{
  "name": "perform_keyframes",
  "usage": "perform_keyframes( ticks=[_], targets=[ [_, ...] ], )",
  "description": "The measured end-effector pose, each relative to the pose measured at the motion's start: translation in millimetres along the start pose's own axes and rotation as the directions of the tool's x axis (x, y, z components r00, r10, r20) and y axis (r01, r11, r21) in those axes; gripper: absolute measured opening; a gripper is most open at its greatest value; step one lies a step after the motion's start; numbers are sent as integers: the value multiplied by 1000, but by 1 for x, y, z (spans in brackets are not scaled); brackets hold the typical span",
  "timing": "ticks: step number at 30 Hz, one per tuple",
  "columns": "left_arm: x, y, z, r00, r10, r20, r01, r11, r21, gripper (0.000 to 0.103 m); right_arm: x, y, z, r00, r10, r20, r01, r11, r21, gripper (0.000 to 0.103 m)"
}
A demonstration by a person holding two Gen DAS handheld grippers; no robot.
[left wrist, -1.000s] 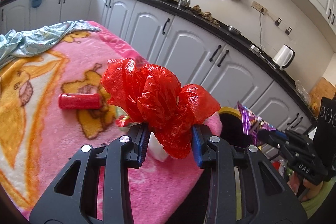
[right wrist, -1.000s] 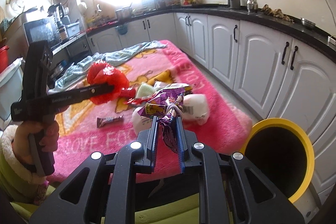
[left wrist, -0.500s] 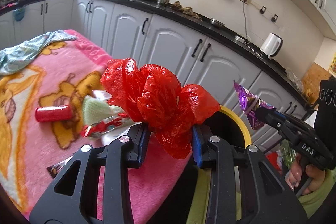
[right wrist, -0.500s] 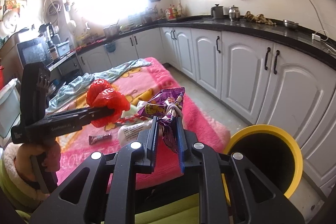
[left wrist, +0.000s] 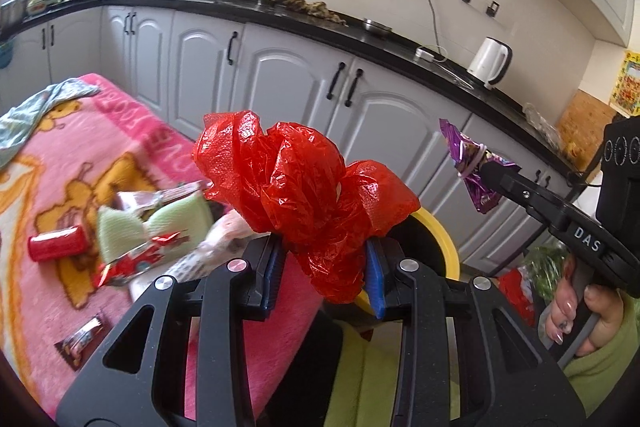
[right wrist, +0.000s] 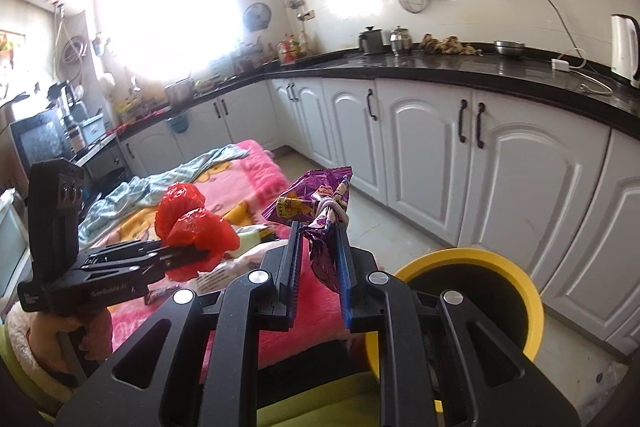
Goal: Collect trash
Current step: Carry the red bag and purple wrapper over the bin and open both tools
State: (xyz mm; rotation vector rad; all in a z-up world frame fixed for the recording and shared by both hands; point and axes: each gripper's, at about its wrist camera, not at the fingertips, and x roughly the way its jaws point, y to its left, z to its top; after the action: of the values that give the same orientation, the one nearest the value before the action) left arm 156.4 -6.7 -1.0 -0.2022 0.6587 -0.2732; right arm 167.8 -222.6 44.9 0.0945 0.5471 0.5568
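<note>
while the left gripper (left wrist: pixel 324 271) clamps one crumpled red plastic bag (left wrist: pixel 304 195) and the right gripper (right wrist: pixel 318 259) pinches one purple snack wrapper (right wrist: pixel 320 211), both are held in the air near the single yellow-rimmed bin (right wrist: pixel 472 291). the bin's dark mouth sits on open floor between the pink blanket's (left wrist: pixel 52 155) edge and white cabinets (right wrist: pixel 520 187). several more scraps (one red can (left wrist: pixel 58 248), one chocolate bar (left wrist: pixel 82 341) among them) lie on the blanket.
</note>
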Motion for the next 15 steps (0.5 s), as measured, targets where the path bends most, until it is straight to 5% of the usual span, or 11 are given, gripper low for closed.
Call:
perform_keyframes(
  ticks=[15],
  targets=[
    [44,-51,5,995,-82,-49,86,993,84,27,-19,-63,-4,993,-111,44,105,988,117,16]
  ],
)
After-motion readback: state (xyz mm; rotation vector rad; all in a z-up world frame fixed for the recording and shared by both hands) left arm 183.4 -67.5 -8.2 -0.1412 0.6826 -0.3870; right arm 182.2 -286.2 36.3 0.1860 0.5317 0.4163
